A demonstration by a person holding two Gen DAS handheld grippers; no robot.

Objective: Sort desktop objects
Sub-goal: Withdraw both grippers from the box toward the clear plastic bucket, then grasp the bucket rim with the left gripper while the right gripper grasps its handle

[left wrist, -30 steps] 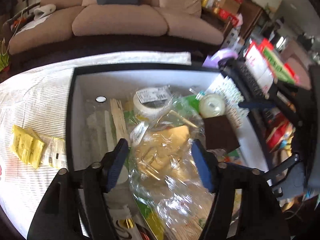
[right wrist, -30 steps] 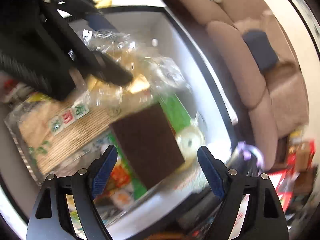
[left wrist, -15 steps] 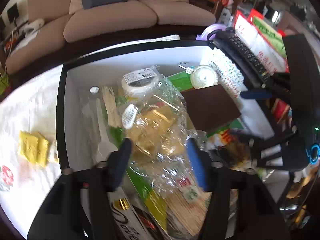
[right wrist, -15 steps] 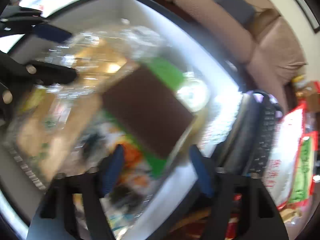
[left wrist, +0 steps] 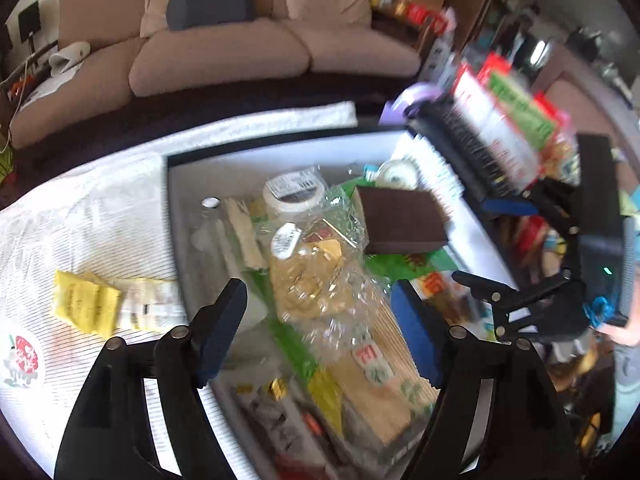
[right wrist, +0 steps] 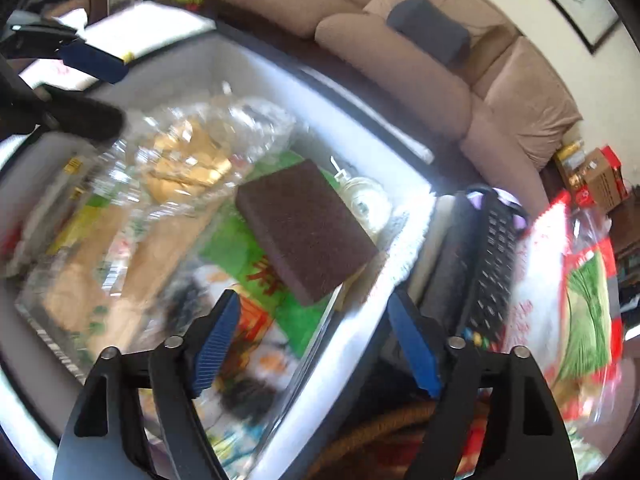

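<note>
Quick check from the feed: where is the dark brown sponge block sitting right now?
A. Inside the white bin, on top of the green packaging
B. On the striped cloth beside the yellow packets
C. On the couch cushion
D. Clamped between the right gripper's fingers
A: the brown sponge block lies inside the white bin on the green packaging, ahead of the right gripper, whose opening jaws hold nothing.

Half-closed a moment ago; left gripper (left wrist: 320, 330) & right gripper (right wrist: 312, 344) jaws opening again, nothing gripped. Pulled back above clear bag (left wrist: 320, 276) & brown sponge (right wrist: 308, 232).
</note>
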